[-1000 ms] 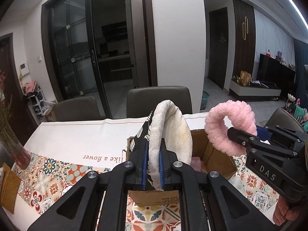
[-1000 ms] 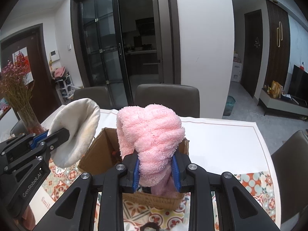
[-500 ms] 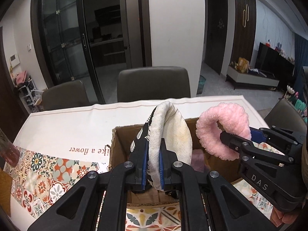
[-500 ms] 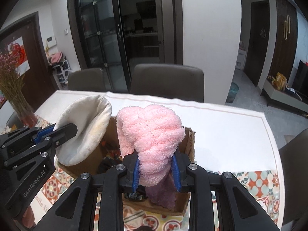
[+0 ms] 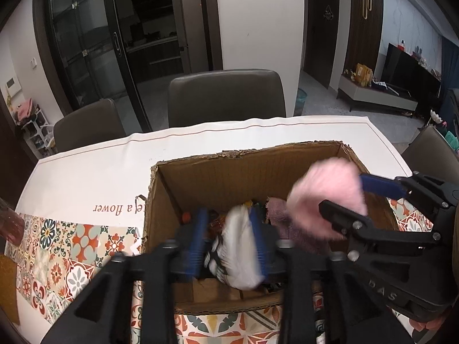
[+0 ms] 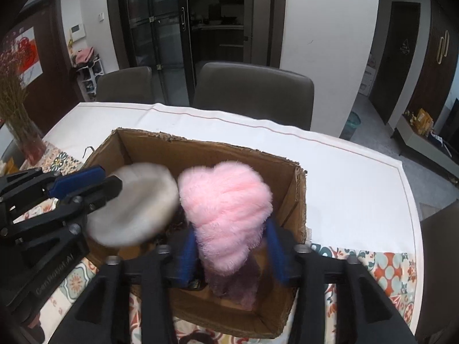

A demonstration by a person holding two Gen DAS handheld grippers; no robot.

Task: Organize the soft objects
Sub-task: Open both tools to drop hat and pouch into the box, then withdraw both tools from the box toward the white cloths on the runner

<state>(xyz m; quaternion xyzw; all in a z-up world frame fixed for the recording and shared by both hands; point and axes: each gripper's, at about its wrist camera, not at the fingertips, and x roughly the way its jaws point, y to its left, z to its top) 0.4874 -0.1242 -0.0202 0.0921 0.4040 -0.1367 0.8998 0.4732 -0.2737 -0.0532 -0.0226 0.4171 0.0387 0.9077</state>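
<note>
An open cardboard box (image 5: 243,152) stands on the table, with a purple towel (image 5: 278,209) and other soft things inside. My left gripper (image 5: 226,215) hangs over the box with its jaws opening. A blurred white cloth pouch with a black-patterned side (image 5: 238,246) sits loose between its blue pads, with a gap on the left side. My right gripper (image 6: 229,229) is beside it over the box (image 6: 200,140), its jaws also opening. A fluffy pink item (image 6: 226,206) stands between them, clear of the right pad. Each view shows the other gripper (image 5: 341,192) (image 6: 110,176) from the side.
The table carries a white cloth (image 5: 86,172) with a colourful tile pattern near me. A vase of dried flowers (image 6: 17,120) stands at the left edge. Grey chairs (image 5: 226,94) line the far side. A hand (image 5: 430,326) holds the right gripper's handle.
Both grippers have come down and closer to the box. Their jaws, shut tight on the white pouch and the pink item before, have spread, and both items have sunk lower.
</note>
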